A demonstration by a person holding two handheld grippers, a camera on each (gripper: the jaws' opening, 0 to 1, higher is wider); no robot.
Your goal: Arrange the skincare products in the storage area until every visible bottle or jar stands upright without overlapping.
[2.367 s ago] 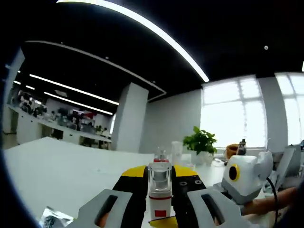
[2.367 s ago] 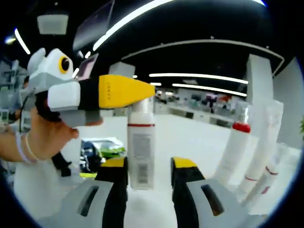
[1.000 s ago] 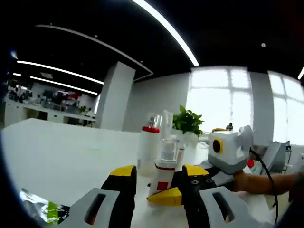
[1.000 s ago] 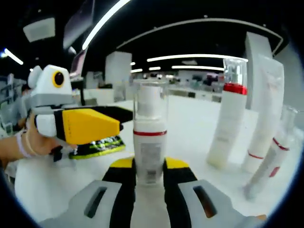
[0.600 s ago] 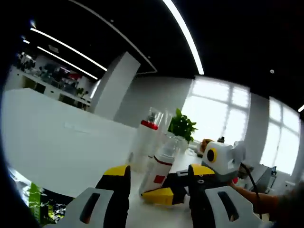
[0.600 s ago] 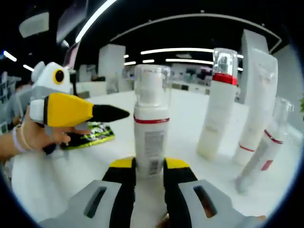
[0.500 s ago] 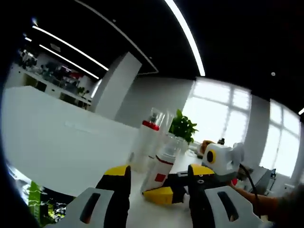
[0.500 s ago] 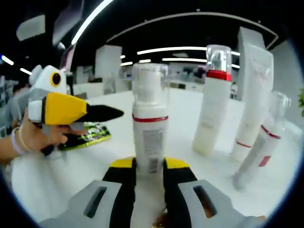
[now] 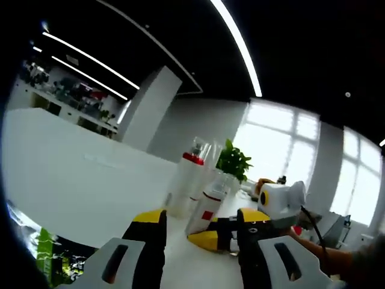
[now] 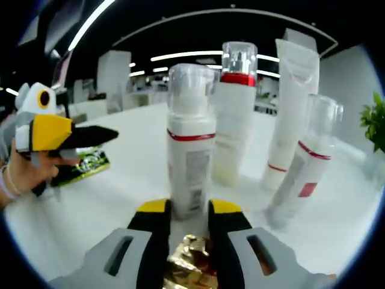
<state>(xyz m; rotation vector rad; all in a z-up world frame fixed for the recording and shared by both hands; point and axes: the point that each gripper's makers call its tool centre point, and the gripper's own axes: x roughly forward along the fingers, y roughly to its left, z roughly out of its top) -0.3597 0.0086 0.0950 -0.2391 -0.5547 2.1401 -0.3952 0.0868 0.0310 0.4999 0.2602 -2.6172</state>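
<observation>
White pump bottle (image 10: 190, 150), red-banded with clear cap, stands upright, gripped by right claw (image 10: 186, 218).

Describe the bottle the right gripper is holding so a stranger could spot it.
On the white table, find the cluster of skincare bottles. The nearest one, between the right gripper's yellow-tipped jaws, is the pump bottle: white, clear domed cap, thin red band at its shoulder.

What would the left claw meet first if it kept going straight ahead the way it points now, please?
Probably the small tilted bottle with the red label, which sits between and beyond the left claw's jaws; the right claw's yellow tip lies close by, and depth is unclear.
</observation>
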